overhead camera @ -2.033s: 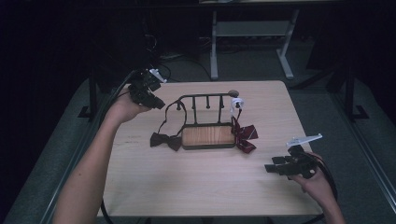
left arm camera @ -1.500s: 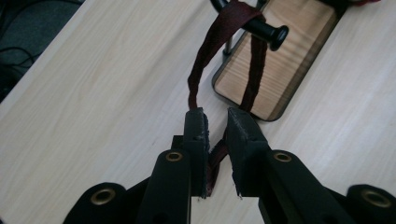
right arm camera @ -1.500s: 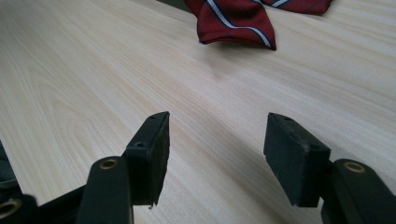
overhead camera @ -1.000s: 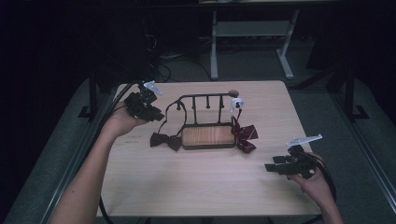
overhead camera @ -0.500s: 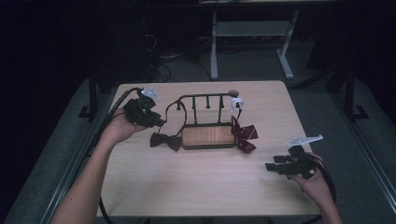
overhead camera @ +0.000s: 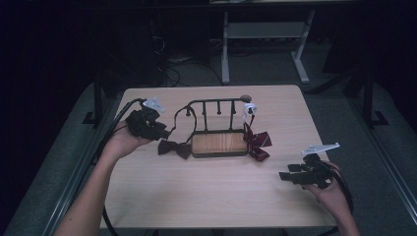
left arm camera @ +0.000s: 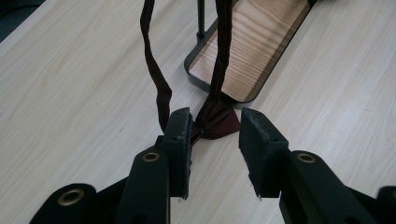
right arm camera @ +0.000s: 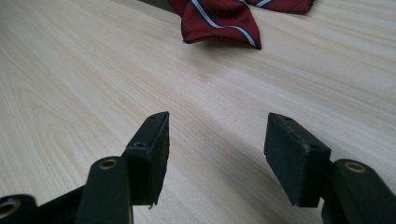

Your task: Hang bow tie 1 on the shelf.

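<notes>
left gripper [left arm camera: 214, 140]: moved down to dark bow tie [left arm camera: 215, 119] — jaws just opened, apart, nothing clamped
right gripper [right arm camera: 215, 154]: jaws apart, idle
next: likely pinch tie

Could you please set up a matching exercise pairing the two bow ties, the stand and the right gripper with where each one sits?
1. dark bow tie
2. striped red bow tie
3. wooden-based stand
4. right gripper

A. table's right front, jaws over bare wood
B. between the two bow ties
C. just ahead of the left gripper
D. by the stand's right end

Pairs: 1-C, 2-D, 3-B, 4-A
</notes>
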A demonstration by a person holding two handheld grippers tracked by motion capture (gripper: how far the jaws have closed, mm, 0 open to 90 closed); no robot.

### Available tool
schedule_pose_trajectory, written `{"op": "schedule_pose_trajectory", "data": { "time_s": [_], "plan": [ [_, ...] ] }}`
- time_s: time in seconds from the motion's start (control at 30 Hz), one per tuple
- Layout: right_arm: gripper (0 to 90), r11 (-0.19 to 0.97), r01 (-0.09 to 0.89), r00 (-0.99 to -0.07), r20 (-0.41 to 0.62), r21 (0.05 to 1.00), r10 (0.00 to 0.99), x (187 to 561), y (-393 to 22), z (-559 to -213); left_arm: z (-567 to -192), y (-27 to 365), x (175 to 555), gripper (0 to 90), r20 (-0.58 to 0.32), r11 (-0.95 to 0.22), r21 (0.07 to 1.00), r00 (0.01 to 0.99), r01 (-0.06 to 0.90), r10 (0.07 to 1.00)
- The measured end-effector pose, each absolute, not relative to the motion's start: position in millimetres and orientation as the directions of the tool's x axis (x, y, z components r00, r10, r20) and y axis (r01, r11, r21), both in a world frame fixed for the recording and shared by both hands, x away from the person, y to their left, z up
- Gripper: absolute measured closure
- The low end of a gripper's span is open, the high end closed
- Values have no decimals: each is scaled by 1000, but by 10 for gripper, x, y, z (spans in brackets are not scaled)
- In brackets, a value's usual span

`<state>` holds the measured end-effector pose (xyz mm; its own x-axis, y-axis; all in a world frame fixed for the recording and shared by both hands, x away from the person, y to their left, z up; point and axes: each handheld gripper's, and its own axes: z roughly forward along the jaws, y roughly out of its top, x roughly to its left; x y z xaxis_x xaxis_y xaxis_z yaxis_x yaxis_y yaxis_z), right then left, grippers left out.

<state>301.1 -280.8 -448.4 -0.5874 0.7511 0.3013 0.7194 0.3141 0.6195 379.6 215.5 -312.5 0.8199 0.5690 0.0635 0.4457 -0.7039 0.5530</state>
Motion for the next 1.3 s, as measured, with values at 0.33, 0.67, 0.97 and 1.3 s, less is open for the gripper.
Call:
{"op": "schedule_pose_trajectory", "data": {
  "time_s": [0.33, 0.67, 0.97, 1.3],
  "plan": [
    [403, 308, 724, -580, 303, 617, 757, 3008, -2816, -4489, -3225, 2184, 3700, 624, 57, -693, 575, 824, 434, 563],
    [403, 304, 725, -577, 304, 618, 758, 3006, -2831, -4493, -3356, 2222, 3607, 576, 39, -672, 594, 819, 442, 573],
    [403, 304, 726, -576, 305, 616, 759, 3010, -2834, -4501, -3499, 2236, 3551, 548, 24, -668, 591, 819, 451, 573],
    [403, 305, 725, -575, 297, 618, 762, 3009, -2854, -4503, -3569, 2268, 3477, 501, 19, -654, 605, 813, 454, 582]
  ]
}}
